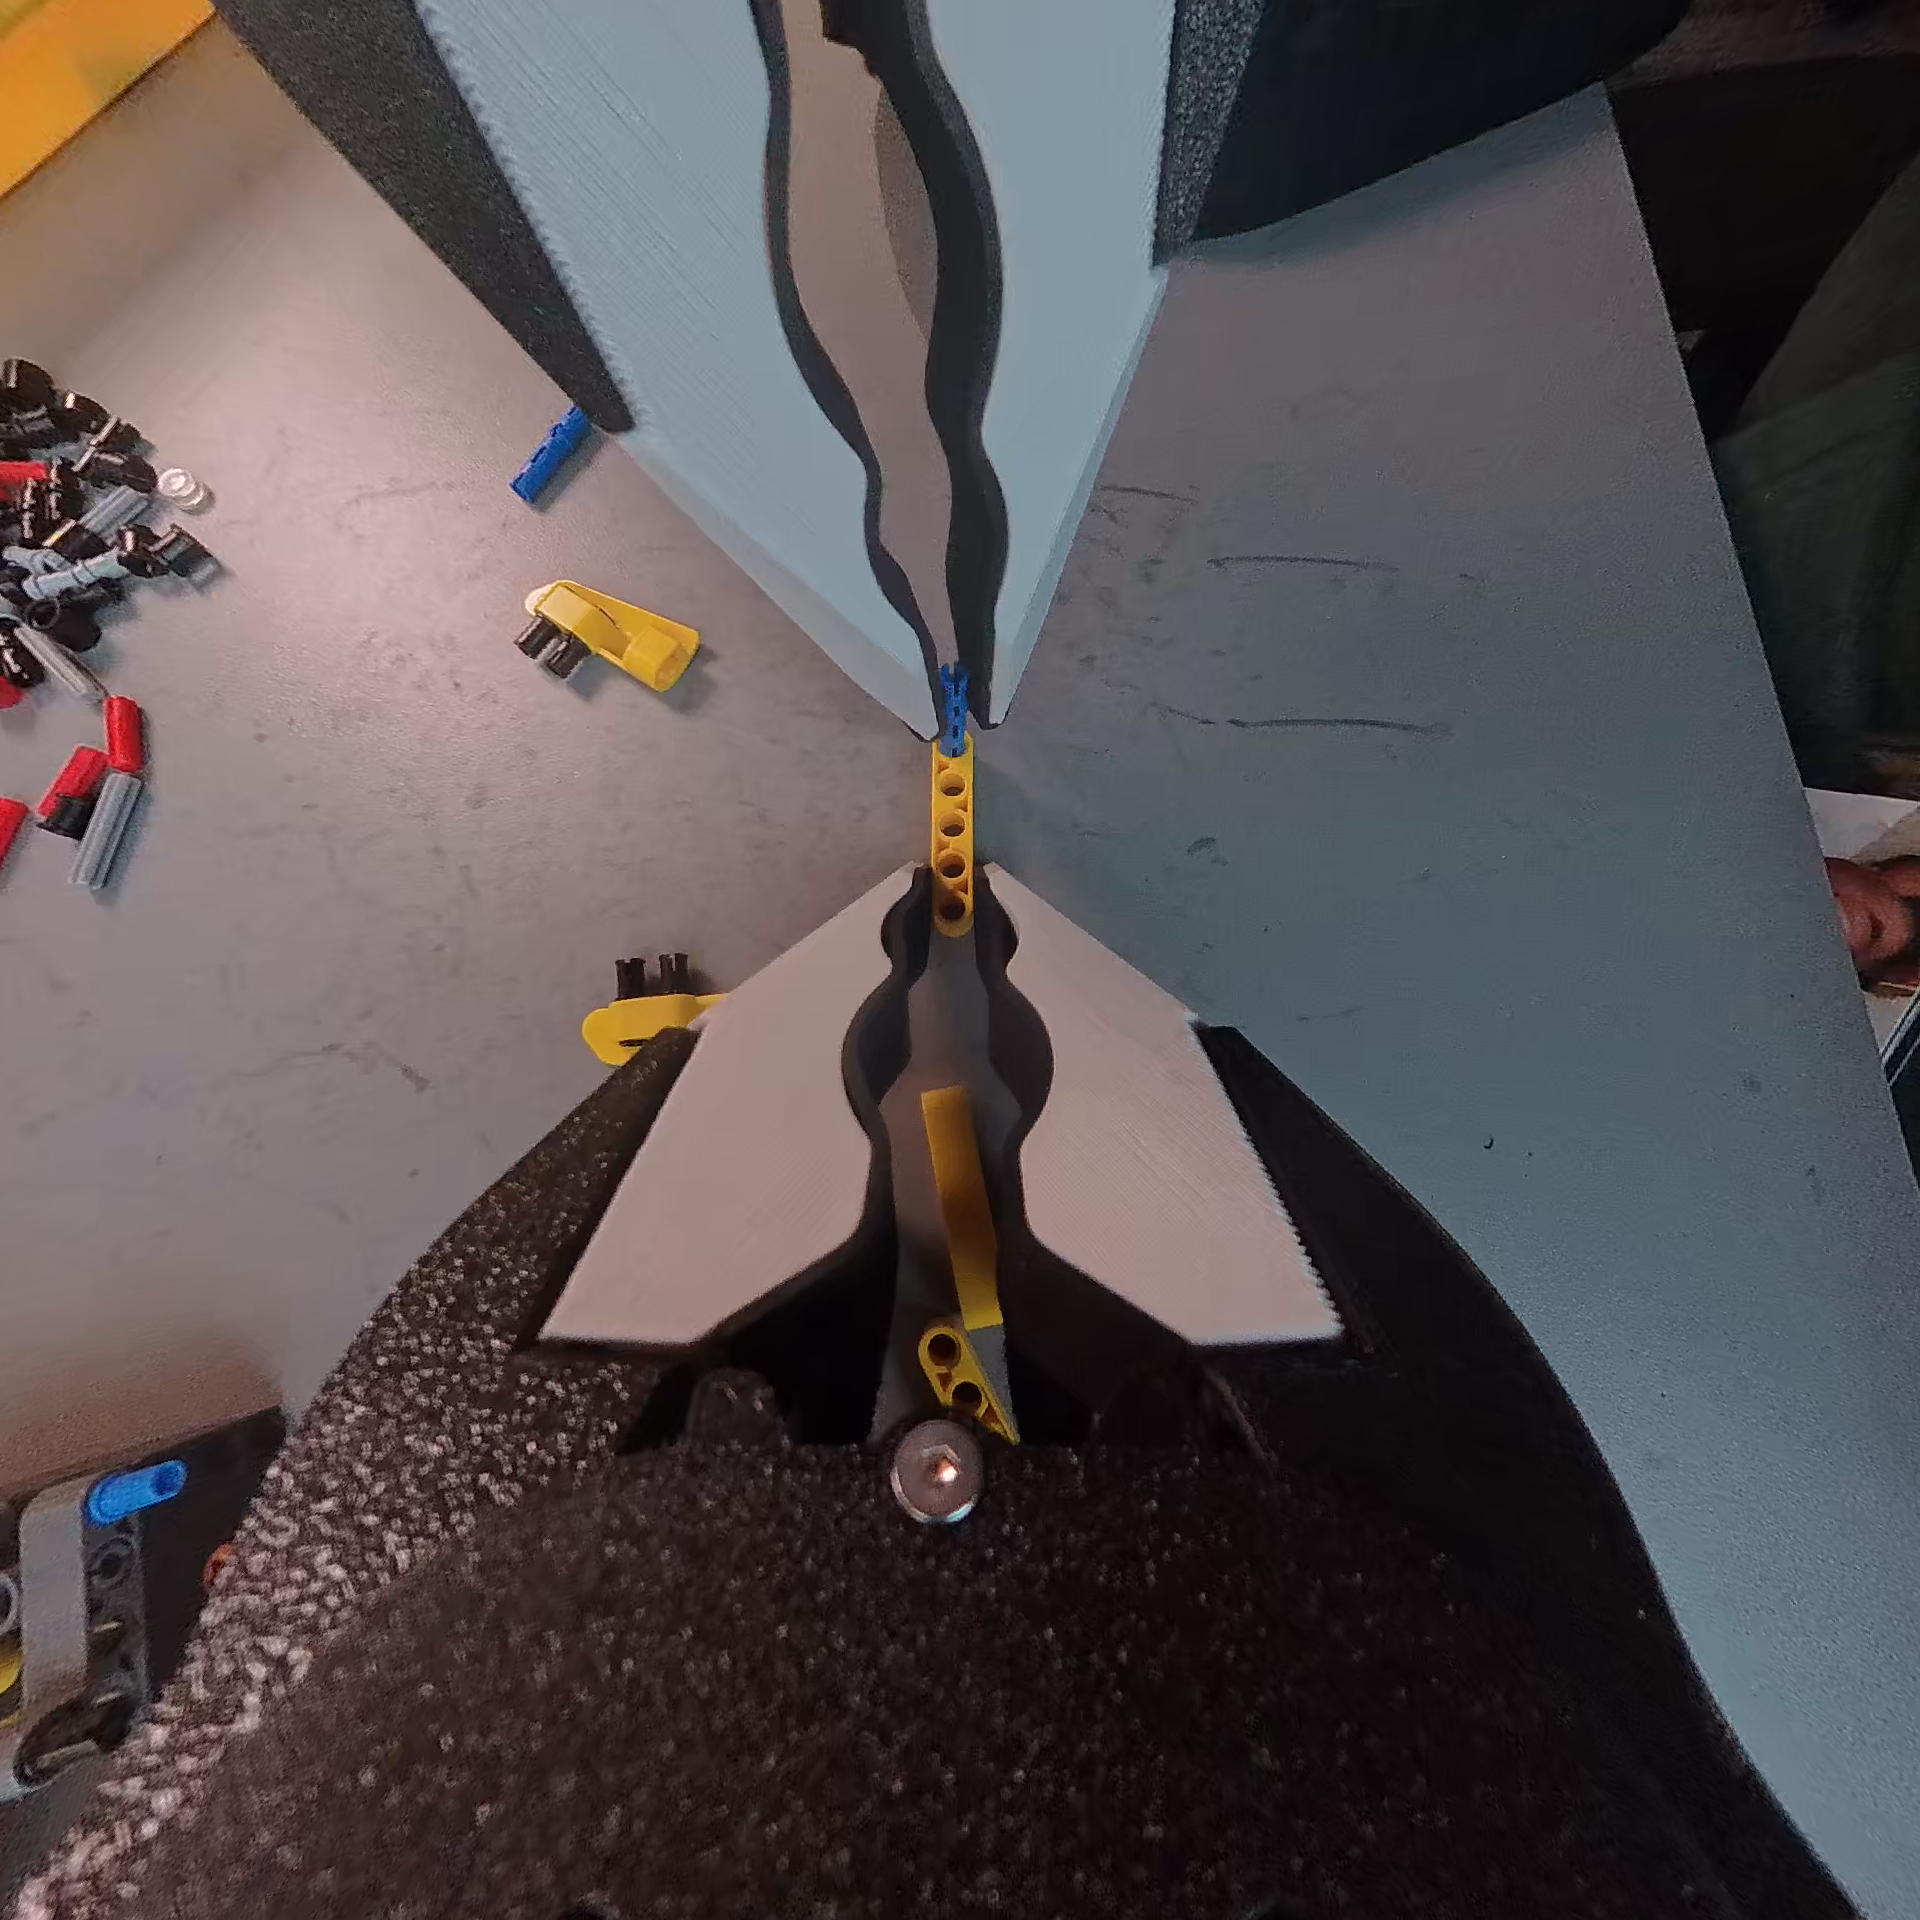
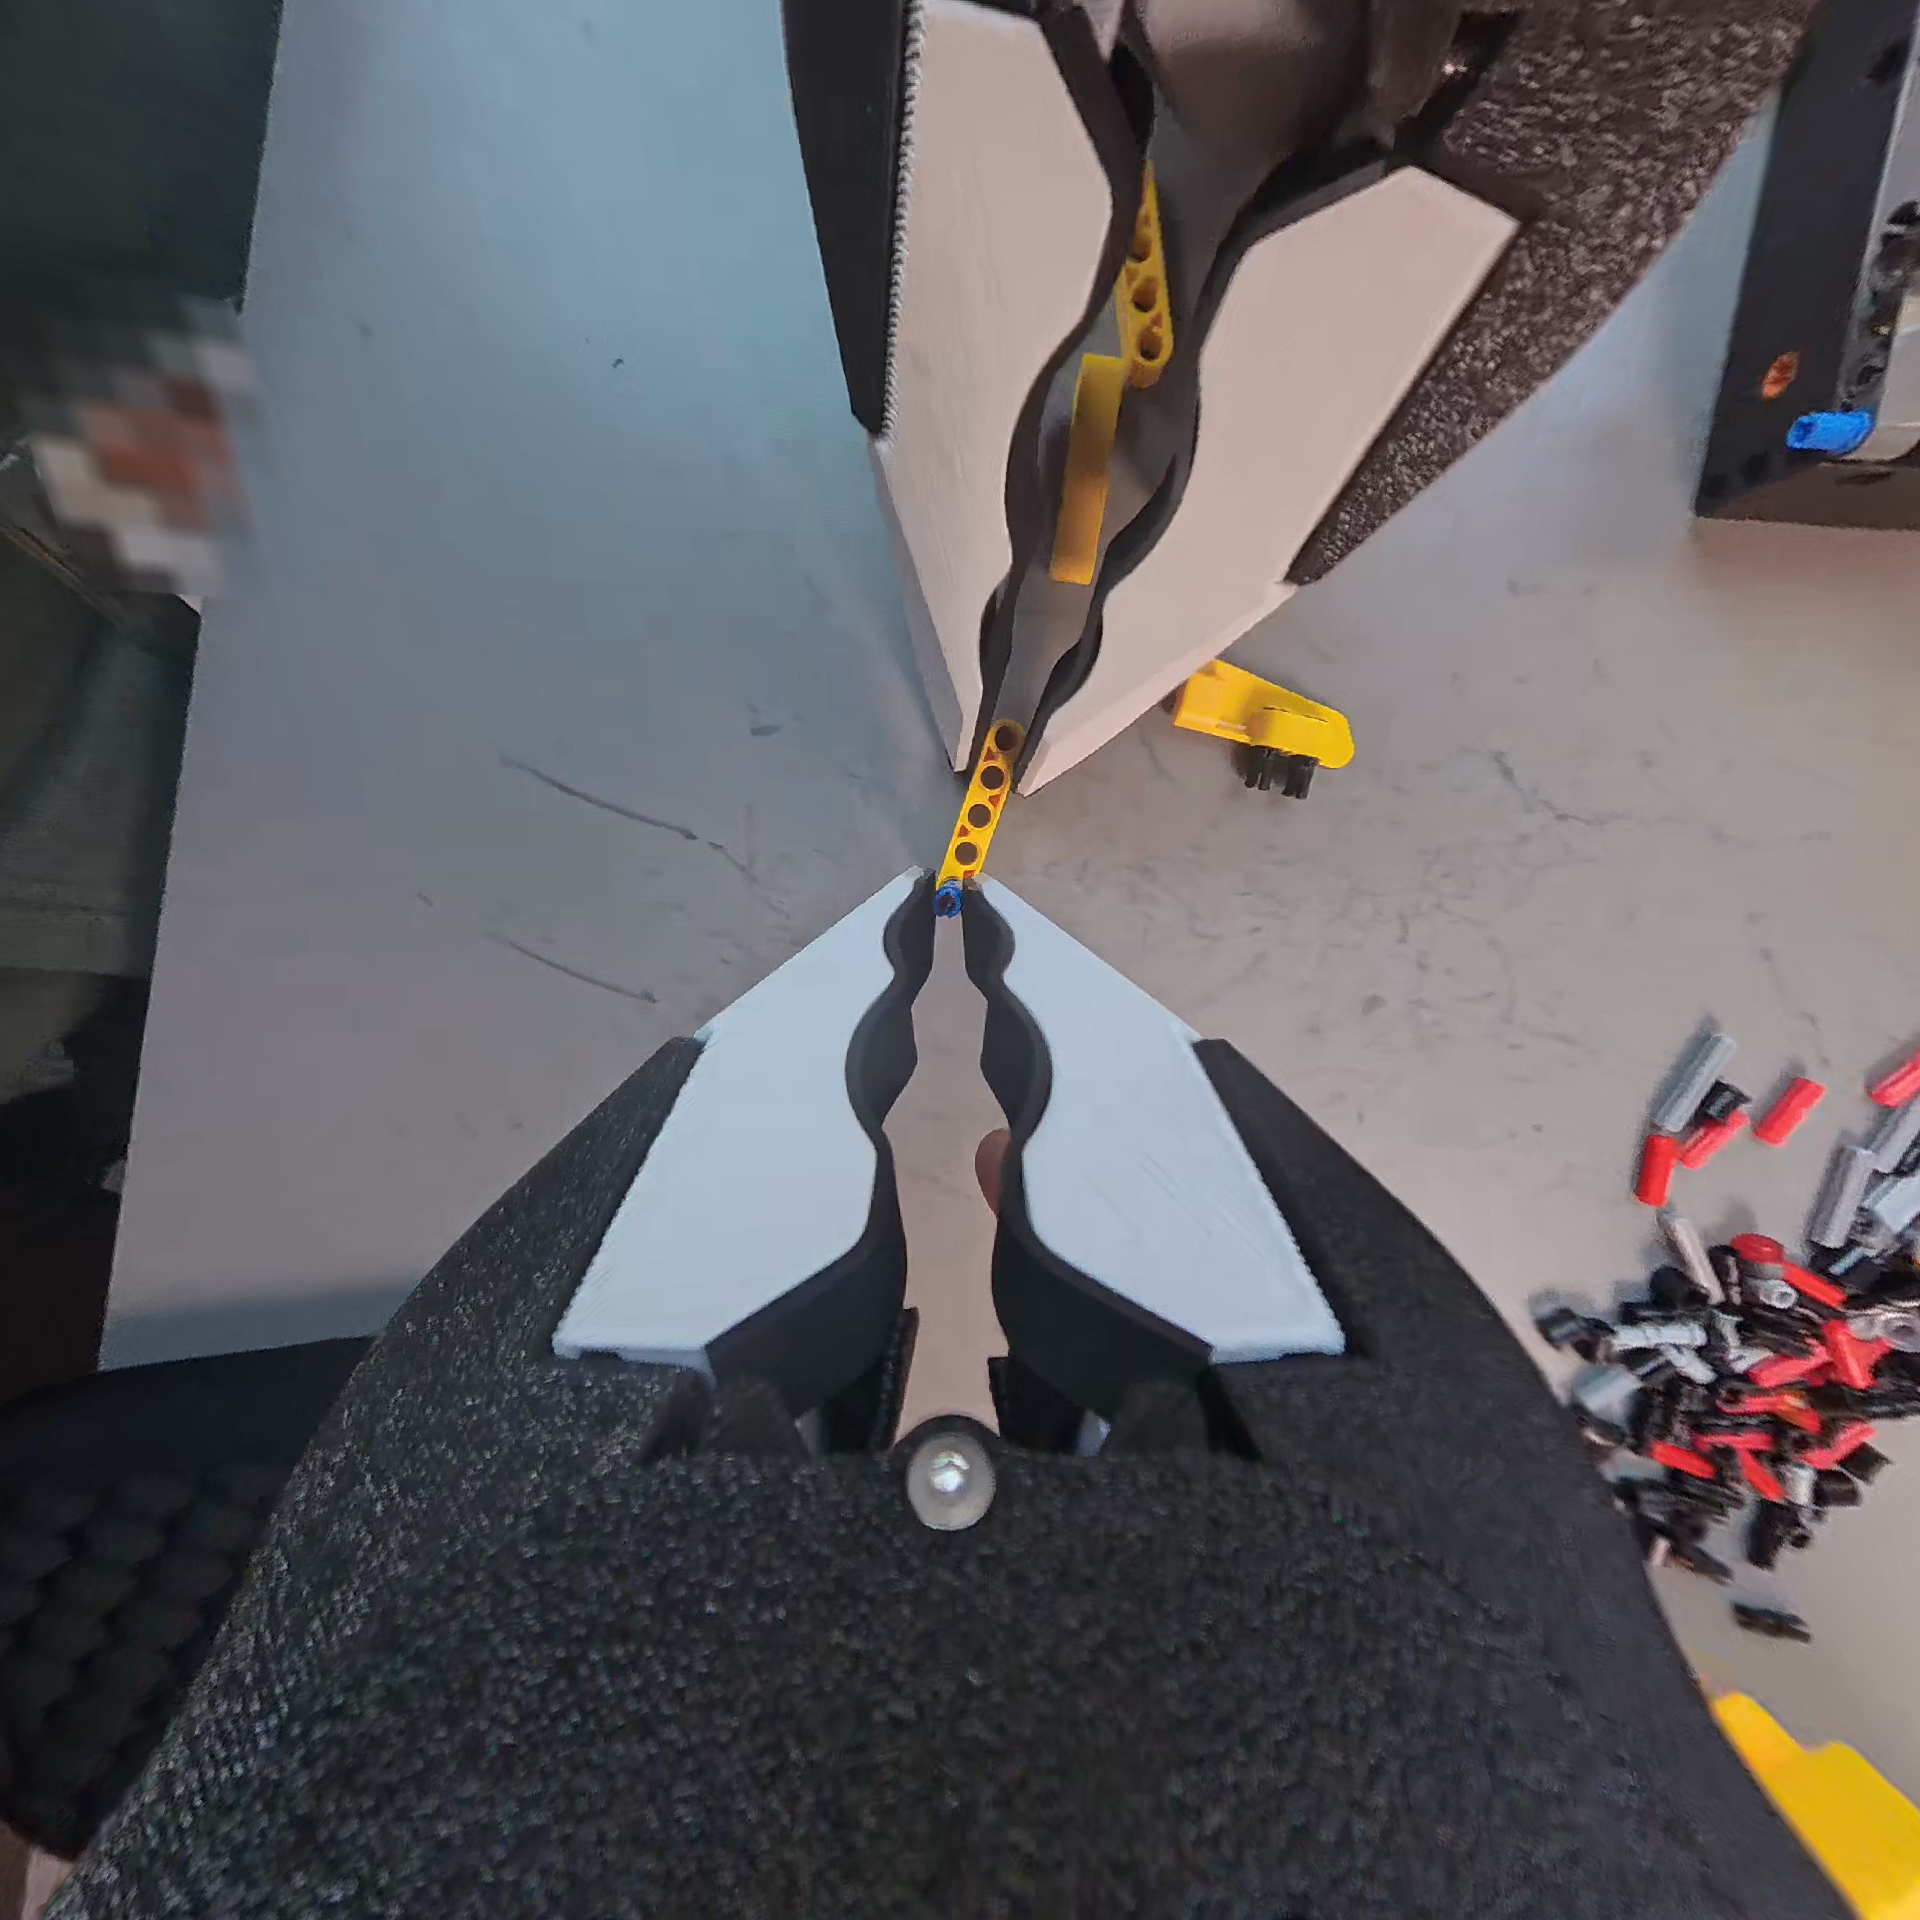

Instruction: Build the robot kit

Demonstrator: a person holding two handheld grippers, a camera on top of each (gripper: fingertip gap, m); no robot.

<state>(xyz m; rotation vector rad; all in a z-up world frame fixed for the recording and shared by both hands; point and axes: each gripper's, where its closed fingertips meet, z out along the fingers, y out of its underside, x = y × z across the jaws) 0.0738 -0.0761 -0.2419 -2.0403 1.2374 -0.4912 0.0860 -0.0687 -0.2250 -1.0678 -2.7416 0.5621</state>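
My left gripper (image 1: pixel 953 878) is shut on a yellow beam with holes (image 1: pixel 953 826), whose bent rear part shows between its fingers. My right gripper (image 2: pixel 945 888) is shut on a small blue pin (image 2: pixel 945 900) and holds it at the free end of the yellow beam (image 2: pixel 982 805). The two grippers face each other tip to tip above the grey table (image 1: pixel 1403 727). In the left wrist view the right gripper (image 1: pixel 957 717) comes in from above with the blue pin (image 1: pixel 955 698). In the right wrist view the left gripper (image 2: pixel 992 764) comes in from above.
A pile of black, red and grey pins (image 1: pixel 62 540) (image 2: pixel 1756 1361) lies on the table. Two yellow parts with black pins (image 1: pixel 608 629) (image 1: pixel 644 1008) (image 2: pixel 1262 727) and a loose blue pin (image 1: pixel 551 455) lie nearby. A dark assembly with a blue pin (image 1: pixel 114 1538) (image 2: pixel 1829 416) stands at the side. Both grippers' tips are close together, under 4 cm apart.
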